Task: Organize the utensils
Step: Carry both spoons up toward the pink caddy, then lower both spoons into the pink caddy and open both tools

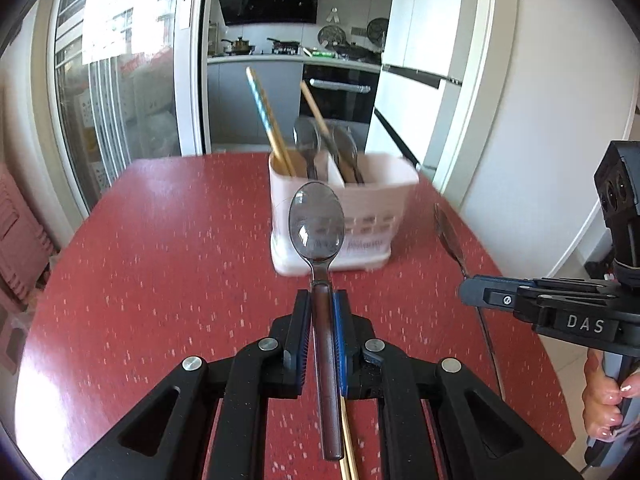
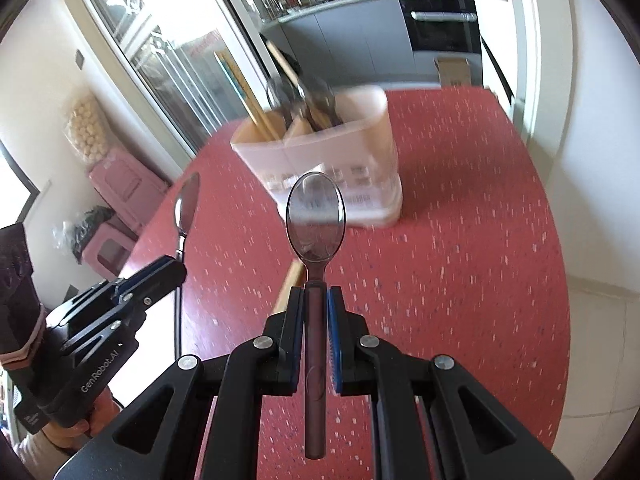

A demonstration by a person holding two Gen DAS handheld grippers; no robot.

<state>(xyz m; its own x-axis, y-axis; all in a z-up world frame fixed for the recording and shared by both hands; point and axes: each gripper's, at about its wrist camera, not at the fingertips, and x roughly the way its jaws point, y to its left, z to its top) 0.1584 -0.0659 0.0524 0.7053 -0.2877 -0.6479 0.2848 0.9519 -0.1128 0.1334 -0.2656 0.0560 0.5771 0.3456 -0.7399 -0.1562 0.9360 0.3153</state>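
Two grippers each clamp one spoon by its brown handle, bowl pointing forward above the red table. The left gripper holds the left spoon; the right gripper holds the right spoon. Ahead on the table stands one white utensil holder with two compartments: two chopsticks lean in the left one, and blurred metal spoons, at least two, stand near the divider. One more chopstick lies on the table below the right gripper.
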